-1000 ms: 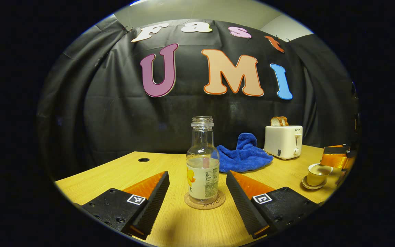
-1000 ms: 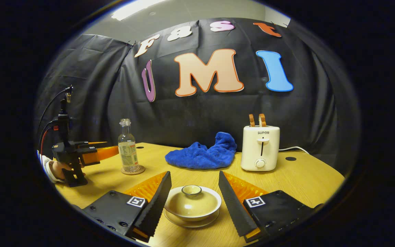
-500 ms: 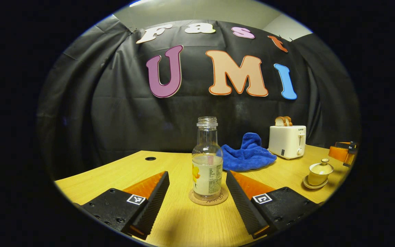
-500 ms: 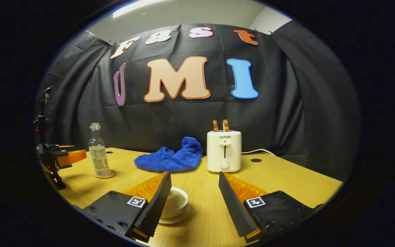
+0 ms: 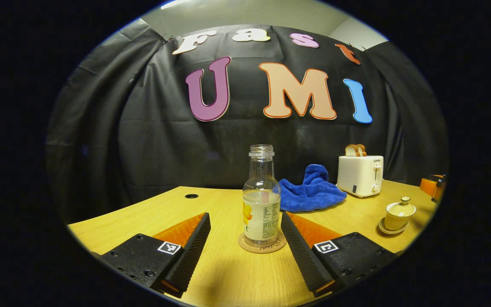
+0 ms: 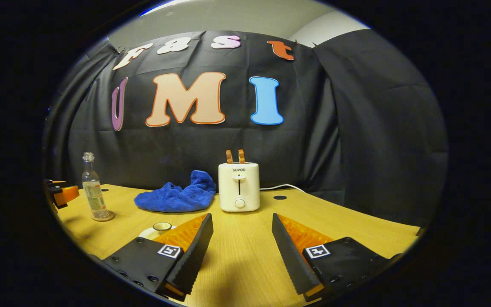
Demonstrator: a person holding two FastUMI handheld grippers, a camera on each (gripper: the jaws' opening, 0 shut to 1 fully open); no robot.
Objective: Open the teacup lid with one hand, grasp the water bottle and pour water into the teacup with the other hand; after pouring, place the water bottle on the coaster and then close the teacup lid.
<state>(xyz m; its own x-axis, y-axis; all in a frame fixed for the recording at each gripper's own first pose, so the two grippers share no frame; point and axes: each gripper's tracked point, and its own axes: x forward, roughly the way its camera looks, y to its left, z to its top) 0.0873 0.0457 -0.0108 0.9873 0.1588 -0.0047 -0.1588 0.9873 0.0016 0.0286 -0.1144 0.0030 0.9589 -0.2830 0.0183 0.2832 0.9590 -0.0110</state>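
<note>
One water bottle (image 5: 261, 200) is standing upright on one coaster (image 5: 262, 246), between the spread fingers of my left tool (image 5: 244, 230), which is gripping nothing. One lidded teacup (image 5: 400, 211) is sitting on the bench (image 5: 156, 213) to the right. My right tool (image 6: 242, 230) is gaping wide and empty over bare bench, with one toaster (image 6: 239, 186) holding two slices and one blue cloth (image 6: 175, 198) beyond.

You can read one word: "SUPOR", printed in small dark capitals near the top of the front of the cream-white, boxy two-slot toaster (image 6: 239, 186), above its lever. In your left gripper view the same toaster (image 5: 360, 175) carries that mark, too small to read there. The clear glass water bottle's (image 5: 261, 200) label print is illegible.
</note>
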